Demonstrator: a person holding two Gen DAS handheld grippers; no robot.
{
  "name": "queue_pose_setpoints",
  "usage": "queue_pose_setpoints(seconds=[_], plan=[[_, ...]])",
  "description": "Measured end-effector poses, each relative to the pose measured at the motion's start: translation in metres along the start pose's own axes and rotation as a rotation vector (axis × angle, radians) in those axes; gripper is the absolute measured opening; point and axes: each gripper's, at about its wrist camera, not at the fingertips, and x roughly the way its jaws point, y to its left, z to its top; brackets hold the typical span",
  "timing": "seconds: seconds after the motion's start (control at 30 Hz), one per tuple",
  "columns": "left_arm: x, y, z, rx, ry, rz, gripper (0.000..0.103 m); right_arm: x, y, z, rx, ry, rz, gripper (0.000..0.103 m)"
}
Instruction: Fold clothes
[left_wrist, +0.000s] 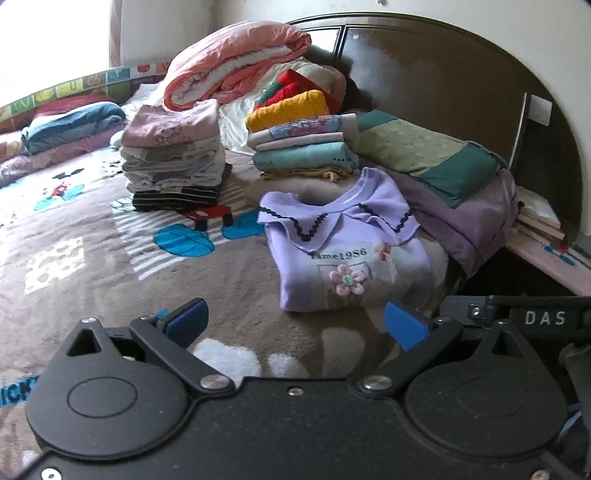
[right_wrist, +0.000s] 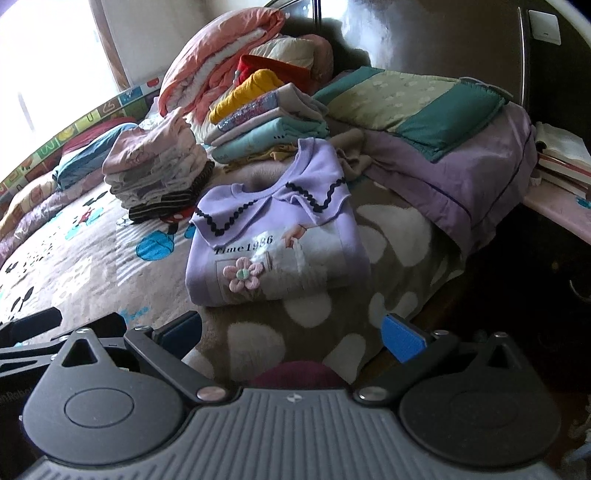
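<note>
Bedroom light comes in at the upper left of both frames, and the bed (left_wrist: 92, 229) under its brown cartoon blanket fills most of what I see, with a dark curved headboard (left_wrist: 443, 74) across the upper right. A rolled pink quilt (left_wrist: 236, 62) sits at the top centre, and a green-and-purple pillow (left_wrist: 436, 162) lies at centre right.

Judging by the piles, much of the folding looks done. One stack of pale folded clothes (left_wrist: 173, 158) stands left of centre on a dark striped piece. A second stack (left_wrist: 303, 144), with a yellow knit on top and teal below, stands just beside it, nearer the pillow. Both look tidy and squared.

Closest to me, right of centre in the left wrist view, lies the purple sweatshirt (left_wrist: 347, 251). It is folded into a neat rectangle, collar up and flower print showing, flat on the blanket and apart from both stacks. I judge it finished but not yet placed on a pile.

My left tool (left_wrist: 295, 323) hangs low in the frame, its blue pads spread wide and holding nothing. My right tool (right_wrist: 291, 334) is the same, wide apart and empty, short of the sweatshirt's near edge.

No loose unfolded garment shows in either view, so what is left seems to be stacking this piece.
</note>
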Motion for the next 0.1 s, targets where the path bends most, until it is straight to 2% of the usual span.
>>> queue_pose_setpoints(seconds=[0.1], plan=[[-0.0005,-0.0007,-0.0020,0.011,-0.010,-0.001,0.102,0.0011,0.0010,-0.0003,0.000,0.008,-0.001,0.103]])
